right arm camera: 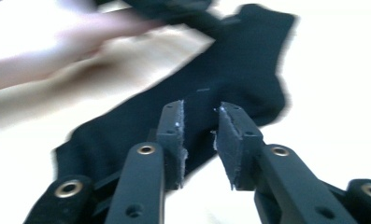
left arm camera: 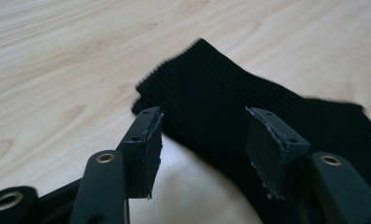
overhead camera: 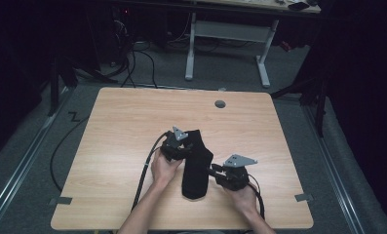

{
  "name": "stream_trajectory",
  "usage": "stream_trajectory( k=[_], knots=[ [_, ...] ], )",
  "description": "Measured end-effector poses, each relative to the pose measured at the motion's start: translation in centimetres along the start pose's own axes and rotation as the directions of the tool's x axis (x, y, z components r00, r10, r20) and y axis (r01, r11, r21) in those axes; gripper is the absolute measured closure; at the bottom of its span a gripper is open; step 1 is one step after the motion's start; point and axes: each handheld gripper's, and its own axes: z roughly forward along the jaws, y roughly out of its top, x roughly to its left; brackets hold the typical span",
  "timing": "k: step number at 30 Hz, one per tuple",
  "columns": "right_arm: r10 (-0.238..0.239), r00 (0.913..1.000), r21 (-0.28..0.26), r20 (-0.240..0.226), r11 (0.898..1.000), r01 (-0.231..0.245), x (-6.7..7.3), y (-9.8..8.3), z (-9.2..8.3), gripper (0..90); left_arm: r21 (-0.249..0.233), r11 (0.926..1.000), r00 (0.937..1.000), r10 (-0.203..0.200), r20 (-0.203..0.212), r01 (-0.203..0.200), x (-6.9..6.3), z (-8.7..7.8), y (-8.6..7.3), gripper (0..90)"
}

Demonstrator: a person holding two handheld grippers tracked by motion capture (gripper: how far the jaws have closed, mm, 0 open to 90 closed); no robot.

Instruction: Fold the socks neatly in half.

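**Black sock flat on the table, a gripper at each side**

Close to the lens in the left gripper view, the left gripper [left arm camera: 202, 140] has its two black jaws spread wide, pads facing each other across a clear gap. Nothing is pinched there: the ribbed cuff of the sock [left arm camera: 211, 93] lies on the wood just beyond the tips, and the right-hand pad hangs over the dark fabric without pressing it.

Over in the right gripper view, the right gripper [right arm camera: 199, 135] shows a much narrower gap, jaws part-way together with a strip of sock visible between the pads. The pads are not clamped on the cloth; they stand just above it. The picture is blurred, and the other hand [right arm camera: 57, 60] smears across the upper left.

From the high view the sock [overhead camera: 197, 165] lies lengthwise near the front middle of the table [overhead camera: 123, 122], cuff towards the far side, toe towards the person. The left gripper [overhead camera: 177, 145] sits at the cuff end, on the sock's left edge. The right gripper [overhead camera: 219, 171] is just beside the sock's right edge, lower down. Both forearms come in from the near edge.
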Motion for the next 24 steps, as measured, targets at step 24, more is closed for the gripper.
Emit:
stream_trajectory(
  k=[24],
  knots=[
    [0.119, 0.988, 0.087, 0.098, 0.988, -0.128, -2.7, 1.7, 5.4, 87.4, 0.019, 0.9979, 0.9978, 0.061, 0.025, -0.061, -4.0, -3.4, -5.2, 40.1]
  ],
)
